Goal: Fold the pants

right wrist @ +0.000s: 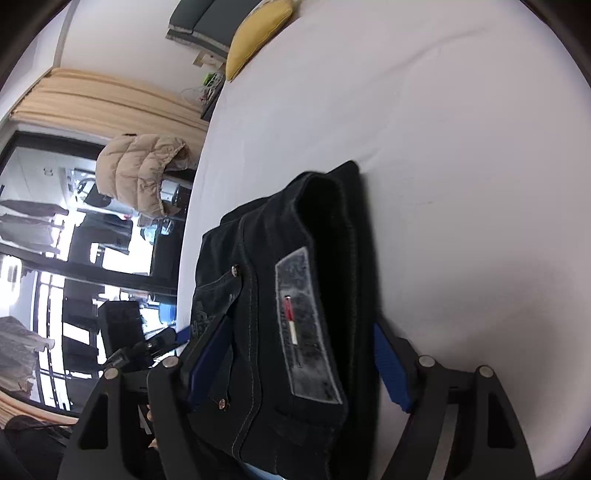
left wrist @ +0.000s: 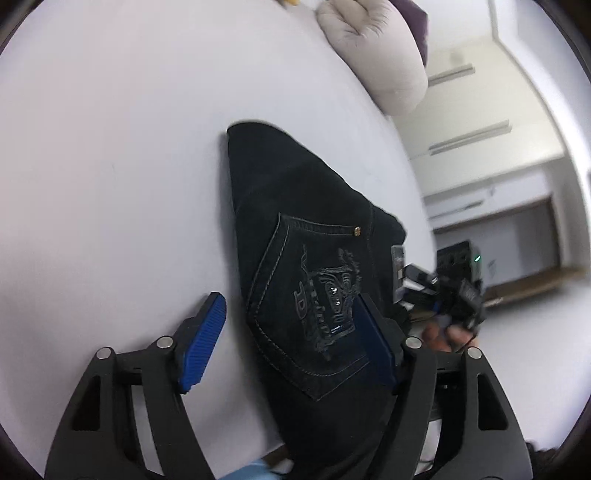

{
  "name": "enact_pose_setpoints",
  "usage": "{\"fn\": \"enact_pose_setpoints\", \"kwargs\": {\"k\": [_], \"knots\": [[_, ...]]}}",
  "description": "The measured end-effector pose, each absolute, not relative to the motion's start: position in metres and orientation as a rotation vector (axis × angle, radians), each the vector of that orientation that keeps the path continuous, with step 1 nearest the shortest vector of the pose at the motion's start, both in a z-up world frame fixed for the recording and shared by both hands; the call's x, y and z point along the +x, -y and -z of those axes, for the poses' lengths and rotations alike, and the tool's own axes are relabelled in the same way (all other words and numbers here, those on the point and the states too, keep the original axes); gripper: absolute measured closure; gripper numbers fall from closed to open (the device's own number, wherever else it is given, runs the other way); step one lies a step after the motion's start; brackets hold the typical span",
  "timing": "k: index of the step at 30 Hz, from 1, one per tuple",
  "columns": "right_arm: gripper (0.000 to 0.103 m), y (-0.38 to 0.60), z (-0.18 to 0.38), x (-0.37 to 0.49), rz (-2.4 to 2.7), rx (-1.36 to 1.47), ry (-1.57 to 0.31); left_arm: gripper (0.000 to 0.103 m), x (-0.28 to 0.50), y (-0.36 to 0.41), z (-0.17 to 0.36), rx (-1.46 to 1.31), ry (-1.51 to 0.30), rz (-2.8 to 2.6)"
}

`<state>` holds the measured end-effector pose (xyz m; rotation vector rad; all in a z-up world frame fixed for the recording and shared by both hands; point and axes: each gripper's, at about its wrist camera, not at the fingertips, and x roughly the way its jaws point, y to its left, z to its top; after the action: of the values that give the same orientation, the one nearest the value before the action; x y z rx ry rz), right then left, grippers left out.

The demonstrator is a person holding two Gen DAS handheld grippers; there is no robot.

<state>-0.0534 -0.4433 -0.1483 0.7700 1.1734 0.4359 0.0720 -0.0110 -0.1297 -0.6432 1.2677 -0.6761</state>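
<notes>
Dark blue folded pants (left wrist: 295,229) lie on the white bed sheet (left wrist: 110,166), back pocket with an embroidered emblem facing up. My left gripper (left wrist: 288,343) is open over their near end; its left blue pad (left wrist: 203,339) stands clear on the sheet and its right pad (left wrist: 373,343) sits over the fabric. In the right wrist view the pants (right wrist: 295,258) show the waistband patch, and my right gripper (right wrist: 299,362) stands open astride the folded stack, a pad on either side. The right gripper's body (left wrist: 454,291) shows beyond the pants in the left wrist view.
A pale pillow (left wrist: 373,55) lies at the far end of the bed, and a yellow cushion (right wrist: 258,33) sits at a far corner. The bed's edge (right wrist: 192,206) runs just left of the pants. Beyond it hang a beige puffer jacket (right wrist: 144,173) and curtains.
</notes>
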Motion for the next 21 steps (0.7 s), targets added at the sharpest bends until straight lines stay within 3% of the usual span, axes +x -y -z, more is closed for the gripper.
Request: {"fn": "enact_pose_setpoints", "kwargs": {"k": [4, 10, 17, 18, 19, 20, 21], "knots": [[0.025, 0.433, 0.149, -0.049, -0.464, 0.756, -1.177, 0.033, 0.081, 0.017, 0.132, -0.648, -1.295, 0.705], [0.038, 0.426, 0.149, -0.045, -0.453, 0.744, -1.185, 0.033, 0.084, 0.012, 0.140, -0.739, -1.339, 0.663], [0.066, 0.428, 0.150, -0.047, -0.410, 0.715, -1.193, 0.036, 0.096, 0.042, 0.146, -0.658, -1.410, 0.713], [0.067, 0.428, 0.150, -0.049, -0.407, 0.710, -1.187, 0.038, 0.098, 0.048, 0.144, -0.635, -1.420, 0.723], [0.070, 0.427, 0.147, -0.050, -0.401, 0.693, -1.183, 0.048, 0.101, 0.052, 0.143, -0.612, -1.432, 0.732], [0.073, 0.425, 0.144, -0.052, -0.395, 0.671, -1.177, 0.067, 0.102, 0.055, 0.142, -0.585, -1.435, 0.723], [0.074, 0.423, 0.141, -0.053, -0.391, 0.654, -1.171, 0.072, 0.103, 0.056, 0.142, -0.561, -1.439, 0.705]]}}
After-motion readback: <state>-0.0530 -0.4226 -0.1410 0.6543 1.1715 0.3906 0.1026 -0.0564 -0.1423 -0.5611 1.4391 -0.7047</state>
